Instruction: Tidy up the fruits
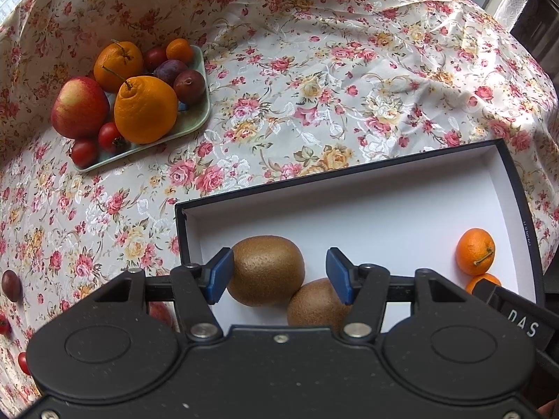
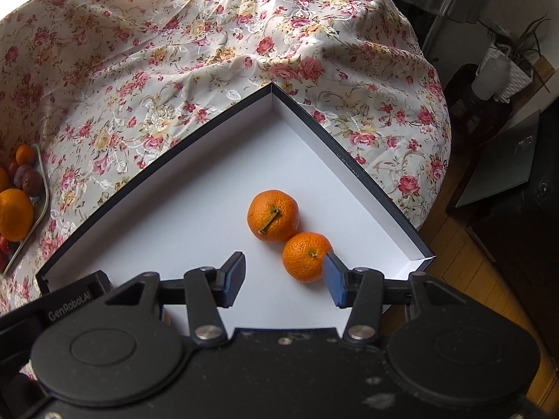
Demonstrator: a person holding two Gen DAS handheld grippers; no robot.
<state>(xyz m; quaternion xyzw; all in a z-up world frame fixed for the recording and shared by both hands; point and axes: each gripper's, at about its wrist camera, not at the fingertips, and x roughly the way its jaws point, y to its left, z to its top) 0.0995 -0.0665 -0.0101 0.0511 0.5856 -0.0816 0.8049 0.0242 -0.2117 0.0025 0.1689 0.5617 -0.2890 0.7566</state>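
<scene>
My right gripper stands apart over the white box, the near mandarin just off its right pad and touching the second mandarin. My left gripper hangs apart, empty, above two kiwis. I judge this a release; next comes fetching fruit from the green tray.

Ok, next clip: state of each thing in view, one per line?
box: lid off, two kiwis and two mandarins inside
kiwis: touching, in the box
mandarins: touching, stems up, in the box
green tray: piled with fruit
left gripper: open, over the kiwis
right gripper: open, near mandarin between the jaws, not gripped
</scene>
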